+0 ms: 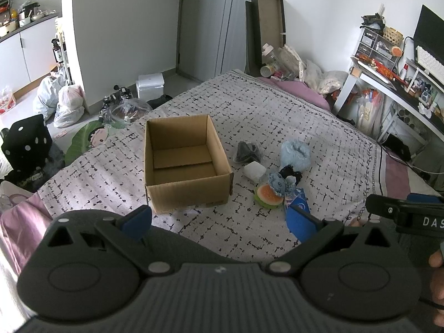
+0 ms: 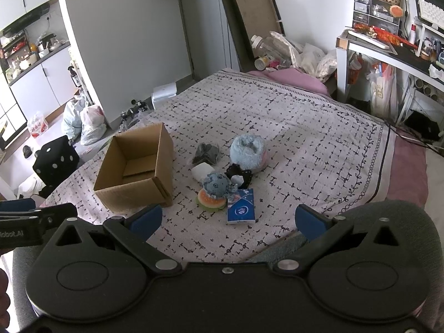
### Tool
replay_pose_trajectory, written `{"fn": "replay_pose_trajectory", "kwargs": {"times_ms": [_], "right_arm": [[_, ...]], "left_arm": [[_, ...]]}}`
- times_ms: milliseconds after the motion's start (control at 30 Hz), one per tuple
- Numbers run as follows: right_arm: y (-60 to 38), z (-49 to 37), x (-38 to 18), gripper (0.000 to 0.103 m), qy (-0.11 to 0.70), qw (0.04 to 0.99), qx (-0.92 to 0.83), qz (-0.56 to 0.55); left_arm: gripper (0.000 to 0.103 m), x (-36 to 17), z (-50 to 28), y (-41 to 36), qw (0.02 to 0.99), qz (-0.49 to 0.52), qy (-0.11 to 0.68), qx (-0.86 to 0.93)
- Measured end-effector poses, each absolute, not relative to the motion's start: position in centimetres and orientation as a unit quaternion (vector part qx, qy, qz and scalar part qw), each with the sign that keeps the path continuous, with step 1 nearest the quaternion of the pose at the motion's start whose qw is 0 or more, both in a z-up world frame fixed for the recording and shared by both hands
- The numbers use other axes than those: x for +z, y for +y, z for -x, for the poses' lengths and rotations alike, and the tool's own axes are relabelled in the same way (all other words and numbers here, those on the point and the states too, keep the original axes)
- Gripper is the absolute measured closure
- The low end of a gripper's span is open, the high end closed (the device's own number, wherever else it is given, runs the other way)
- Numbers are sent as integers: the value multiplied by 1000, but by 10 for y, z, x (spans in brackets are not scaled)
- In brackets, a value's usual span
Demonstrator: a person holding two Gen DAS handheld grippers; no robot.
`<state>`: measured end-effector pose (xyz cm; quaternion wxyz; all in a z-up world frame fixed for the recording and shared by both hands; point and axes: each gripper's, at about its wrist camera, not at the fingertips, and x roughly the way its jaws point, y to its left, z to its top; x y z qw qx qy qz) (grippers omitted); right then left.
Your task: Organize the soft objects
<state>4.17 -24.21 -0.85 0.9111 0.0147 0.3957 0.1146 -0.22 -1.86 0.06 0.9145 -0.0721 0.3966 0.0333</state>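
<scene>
An open, empty cardboard box (image 1: 183, 161) (image 2: 136, 172) stands on the bed. To its right lies a cluster of soft things: a fluffy light-blue plush (image 1: 294, 154) (image 2: 248, 154), a blue octopus toy (image 1: 279, 184) (image 2: 217, 184) on a burger-shaped plush (image 1: 268, 195) (image 2: 211, 201), a white soft block (image 1: 254, 170) (image 2: 202, 171), a dark bagged item (image 1: 247, 152) (image 2: 205, 152), a black item (image 2: 238, 176) and a blue tissue pack (image 1: 299, 199) (image 2: 241, 208). My left gripper (image 1: 219, 222) and right gripper (image 2: 236, 222) are both open, empty, held above the bed's near edge.
The bed's patterned quilt (image 1: 277, 116) (image 2: 305, 127) spreads widely around the pile. A cluttered desk (image 2: 388, 47) stands at the right, bags and bottles (image 2: 277, 52) at the bed's far end, plastic bags (image 1: 63, 100) and a black dotted cube (image 1: 26, 141) on the floor at left.
</scene>
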Motion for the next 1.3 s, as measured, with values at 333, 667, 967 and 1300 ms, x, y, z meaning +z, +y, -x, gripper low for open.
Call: {"fn": "replay_pose_trajectory", "kwargs": {"times_ms": [333, 667, 967, 1300], "right_arm": [[-244, -41, -2, 0, 388, 914, 116, -17], [-252, -43, 0, 0, 384, 916, 110, -22], [-259, -47, -6, 0, 381, 916, 128, -20], [-273, -73, -29, 0, 407, 904, 122, -52]], "left_arm": [[1, 12, 5, -19, 918, 67, 390, 31], [1, 16, 3, -23, 919, 65, 387, 27], [1, 14, -3, -28, 919, 69, 386, 24], [1, -1, -27, -42, 918, 69, 389, 20]]}}
